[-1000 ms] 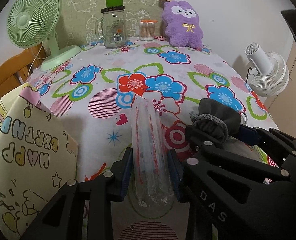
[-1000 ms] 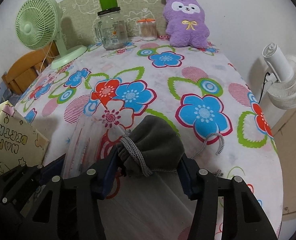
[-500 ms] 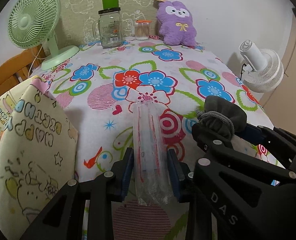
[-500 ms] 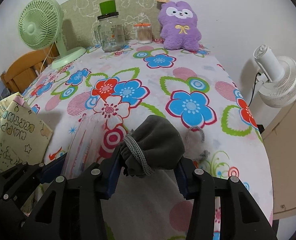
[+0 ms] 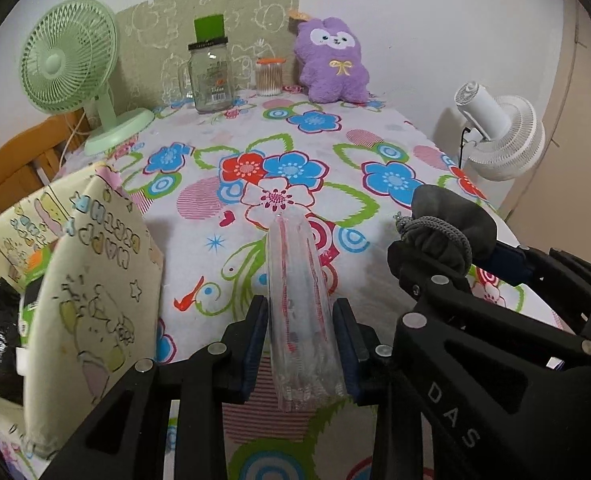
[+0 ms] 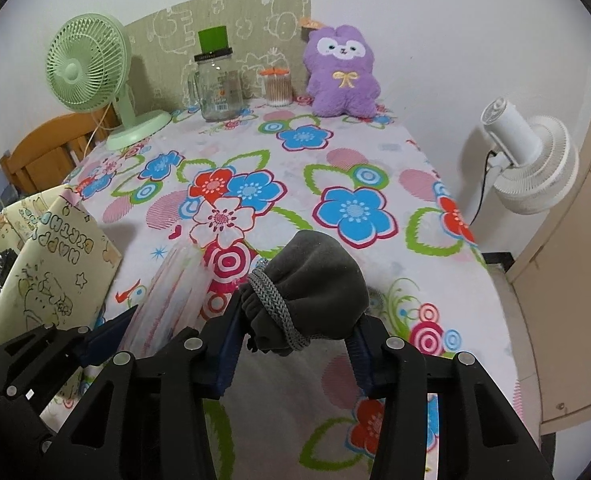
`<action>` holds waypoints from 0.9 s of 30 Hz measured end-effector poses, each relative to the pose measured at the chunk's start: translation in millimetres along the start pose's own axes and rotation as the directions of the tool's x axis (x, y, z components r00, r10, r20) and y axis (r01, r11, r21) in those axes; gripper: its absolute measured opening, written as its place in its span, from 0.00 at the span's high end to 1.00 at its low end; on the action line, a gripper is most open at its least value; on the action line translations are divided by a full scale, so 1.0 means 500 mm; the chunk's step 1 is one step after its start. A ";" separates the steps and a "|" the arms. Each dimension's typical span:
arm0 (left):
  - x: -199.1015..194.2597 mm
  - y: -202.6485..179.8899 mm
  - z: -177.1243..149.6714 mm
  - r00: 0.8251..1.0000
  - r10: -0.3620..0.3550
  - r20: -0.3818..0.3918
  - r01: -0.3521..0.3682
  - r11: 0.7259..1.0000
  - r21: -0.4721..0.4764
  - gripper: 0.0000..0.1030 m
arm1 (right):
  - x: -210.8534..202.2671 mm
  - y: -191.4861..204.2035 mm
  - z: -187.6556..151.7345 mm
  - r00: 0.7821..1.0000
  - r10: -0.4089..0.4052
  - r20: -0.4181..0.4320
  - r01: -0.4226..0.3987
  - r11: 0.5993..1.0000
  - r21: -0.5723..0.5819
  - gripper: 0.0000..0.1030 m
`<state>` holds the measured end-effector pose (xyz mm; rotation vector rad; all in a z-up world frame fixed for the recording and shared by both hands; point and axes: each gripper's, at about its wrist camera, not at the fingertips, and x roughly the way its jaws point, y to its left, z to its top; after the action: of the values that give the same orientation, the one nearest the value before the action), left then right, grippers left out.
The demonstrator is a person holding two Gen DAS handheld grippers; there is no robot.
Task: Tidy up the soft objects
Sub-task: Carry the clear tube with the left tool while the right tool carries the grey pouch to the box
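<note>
A: Status? L gripper fingers clamped on the clear plastic packet, lifted above the worktop.

B: R gripper jaws have just been closing; fingers pinch the grey drawstring pouch, also held up.

A: Risks?

B: Packet's slick, could slide out. Pouch cord may snag. Birthday gift bag sits near, floppy rim.

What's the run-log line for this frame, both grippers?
left gripper: shut on clear plastic packet | right gripper: shut on grey drawstring pouch, jaws just closing | both held above floral tablecloth | gift bag at left
</note>
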<state>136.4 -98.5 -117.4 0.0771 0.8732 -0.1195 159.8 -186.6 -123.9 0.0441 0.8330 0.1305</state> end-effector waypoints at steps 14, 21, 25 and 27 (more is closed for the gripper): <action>-0.074 -0.012 -0.017 0.998 -0.018 0.064 0.015 0.999 0.039 0.68 | -0.081 0.004 -0.019 0.998 -0.019 0.059 0.019 1.000 0.008 0.52; -0.117 -0.019 -0.022 0.994 -0.028 0.107 0.021 0.998 0.066 0.68 | -0.126 0.007 -0.024 0.995 -0.030 0.100 0.029 0.999 0.014 0.52; -0.137 -0.024 -0.024 0.991 -0.028 0.129 0.016 0.996 0.088 0.68 | -0.152 0.011 -0.027 0.991 -0.041 0.126 0.040 0.999 0.011 0.52; -0.149 -0.027 -0.026 0.990 -0.031 0.140 0.017 0.995 0.095 0.68 | -0.164 0.011 -0.028 0.990 -0.045 0.137 0.044 0.999 0.012 0.52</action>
<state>77.3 -104.9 -68.6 0.1445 0.7266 -0.1865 94.3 -192.1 -72.8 0.0425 0.6969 0.0810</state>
